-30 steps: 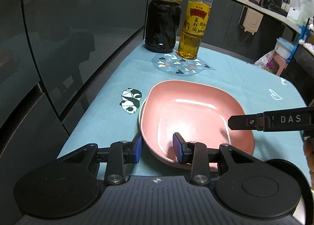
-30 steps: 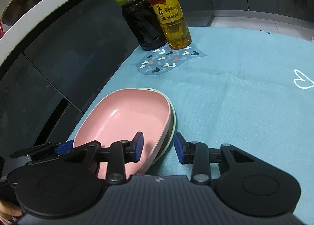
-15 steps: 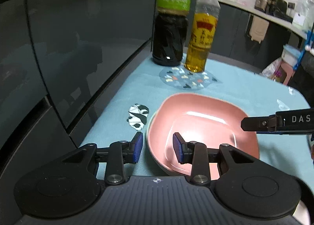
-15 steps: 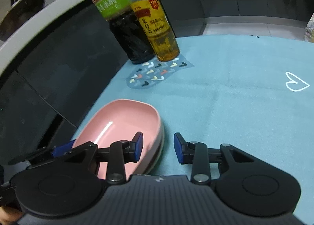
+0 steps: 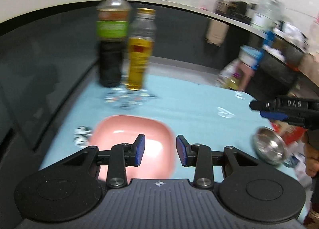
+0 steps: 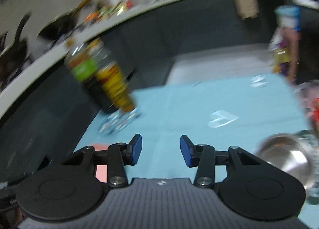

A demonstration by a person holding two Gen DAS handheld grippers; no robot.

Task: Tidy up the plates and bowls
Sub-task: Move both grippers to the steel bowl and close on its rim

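Note:
A pink square plate (image 5: 131, 135) lies on the light blue tablecloth (image 5: 199, 113), just below and ahead of my left gripper (image 5: 160, 152), which is open and empty above its near edge. A small steel bowl (image 5: 268, 150) sits at the right. My right gripper (image 5: 267, 110) shows in the left wrist view, raised above the cloth at the right. In the right wrist view my right gripper (image 6: 161, 151) is open and empty over bare cloth, with the steel bowl (image 6: 287, 155) at lower right and a sliver of the pink plate (image 6: 100, 171) at lower left. Both views are blurred.
A dark vinegar bottle (image 5: 111, 49) and a yellow oil bottle (image 5: 140, 55) stand at the back on a patterned mat (image 5: 127, 99). A dark cabinet wall (image 5: 39, 69) runs along the left. Red-and-white clutter (image 5: 287, 131) lies by the bowl.
Both grippers have pulled back and risen away from the pink plate, leaving it on the cloth. The right gripper swung right, and the steel bowl has come into view.

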